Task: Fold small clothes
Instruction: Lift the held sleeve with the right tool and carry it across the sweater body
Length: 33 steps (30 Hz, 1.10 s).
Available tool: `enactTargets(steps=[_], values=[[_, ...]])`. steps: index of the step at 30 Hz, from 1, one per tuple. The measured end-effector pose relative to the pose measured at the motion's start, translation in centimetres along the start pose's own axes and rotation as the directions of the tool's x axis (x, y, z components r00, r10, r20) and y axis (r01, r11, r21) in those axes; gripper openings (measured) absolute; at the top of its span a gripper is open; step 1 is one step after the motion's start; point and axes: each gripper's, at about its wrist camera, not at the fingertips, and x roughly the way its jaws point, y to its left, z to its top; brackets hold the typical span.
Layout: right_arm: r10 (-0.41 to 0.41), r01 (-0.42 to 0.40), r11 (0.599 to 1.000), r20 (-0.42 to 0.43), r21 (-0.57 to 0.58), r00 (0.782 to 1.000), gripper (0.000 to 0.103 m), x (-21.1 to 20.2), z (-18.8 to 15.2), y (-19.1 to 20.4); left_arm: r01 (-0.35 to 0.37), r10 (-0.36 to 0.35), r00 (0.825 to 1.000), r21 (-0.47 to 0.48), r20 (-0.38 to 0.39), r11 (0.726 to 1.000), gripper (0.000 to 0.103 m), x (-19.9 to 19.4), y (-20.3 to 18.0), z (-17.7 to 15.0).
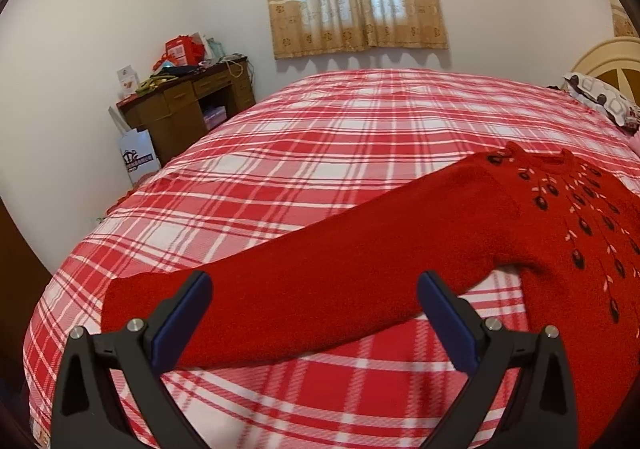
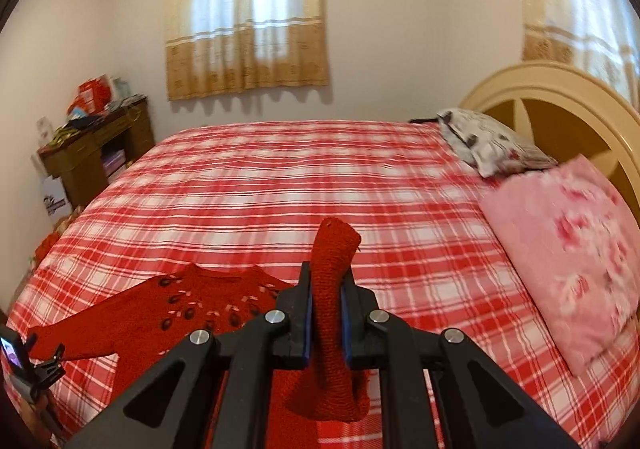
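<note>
On the bed with the red-and-white plaid cover point(image 1: 320, 153) a small red knitted sweater with dark bead and pink embroidery on its chest point(image 1: 560, 225) lies flat on the near part of the cover. In the left wrist view its long red sleeve point(image 1: 304, 289) stretches from the body at the right edge out toward the lower left, and the left hand-held gripper point(image 1: 314, 313) hangs just above it with its black, blue-padded fingers point(image 1: 182, 325) spread wide, one on each side of the sleeve; the jaws are released and grasp nothing, and whether a pad brushes the knit cannot be told. Farther left, against the white wall, a dark wooden desk piled with red boxes and bags point(image 1: 188, 101) stands beside the bed, well apart from the sweater. In the right wrist view the sweater's body lies at the lower left, with the left hand-held gripper's black tip at the far left edge next to the sleeve. Right of it, at centre, the right hand-held gripper point(image 2: 326, 307) is clenched on the sweater's other sleeve point(image 2: 334, 289), whose cuff end sticks up above the blue pads while the rest droops below them, lifted off the cover. Farther right a grey patterned pillow point(image 2: 492, 147) and a pink floral pillow point(image 2: 576, 245) rest near the cream arched headboard point(image 2: 560, 89).
</note>
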Motion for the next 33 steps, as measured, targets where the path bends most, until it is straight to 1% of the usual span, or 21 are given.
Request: enactTargets(steps=[8,13,16,19,22,23,26,29,33], values=[[0.069,-0.068,0.989,-0.001,-0.128,0.998,0.010,1.3,1.4,8.0,-0.015,0.014,1.000,-0.048,-0.011,0.999,0.103,0.6,2.6,-0.5],[0.128,-0.129,0.969,-0.019,-0.211,0.992,0.010,2.9,1.7,13.9,-0.013,0.012,1.000,-0.047,-0.020,0.999,0.103,0.9,3.0,-0.9],[0.158,-0.165,0.949,-0.047,-0.270,0.986,0.010,4.3,0.8,17.5,-0.013,0.011,1.000,-0.050,-0.021,0.999,0.103,0.9,3.2,-1.0],[0.184,-0.204,0.932,-0.093,-0.300,0.979,0.010,6.8,-1.1,20.9,-0.013,0.012,1.000,-0.059,-0.023,0.998,0.103,0.8,3.7,-1.1],[0.198,-0.238,0.918,-0.155,-0.318,0.968,0.010,10.3,-4.3,24.3,-0.013,0.012,1.000,-0.062,-0.028,0.998,0.103,0.9,3.9,-1.4],[0.205,-0.252,0.916,-0.178,-0.310,0.962,0.010,11.3,-5.2,25.1,-0.014,0.012,0.999,-0.064,-0.031,0.998,0.103,1.0,3.9,-1.6],[0.232,-0.305,0.907,-0.261,-0.289,0.937,0.010,14.8,-9.4,28.2,-0.008,0.004,0.999,-0.071,-0.048,0.997,0.103,1.2,3.9,-1.9],[0.246,-0.338,0.895,-0.310,-0.291,0.918,0.010,16.7,-12.4,30.2,-0.008,0.004,0.998,-0.065,-0.057,0.998,0.103,1.3,3.7,-2.3],[0.270,-0.368,0.887,-0.334,-0.279,0.903,0.010,17.4,-14.0,31.4,-0.014,0.010,0.998,-0.056,-0.063,0.998,0.103,1.2,3.8,-2.7]])
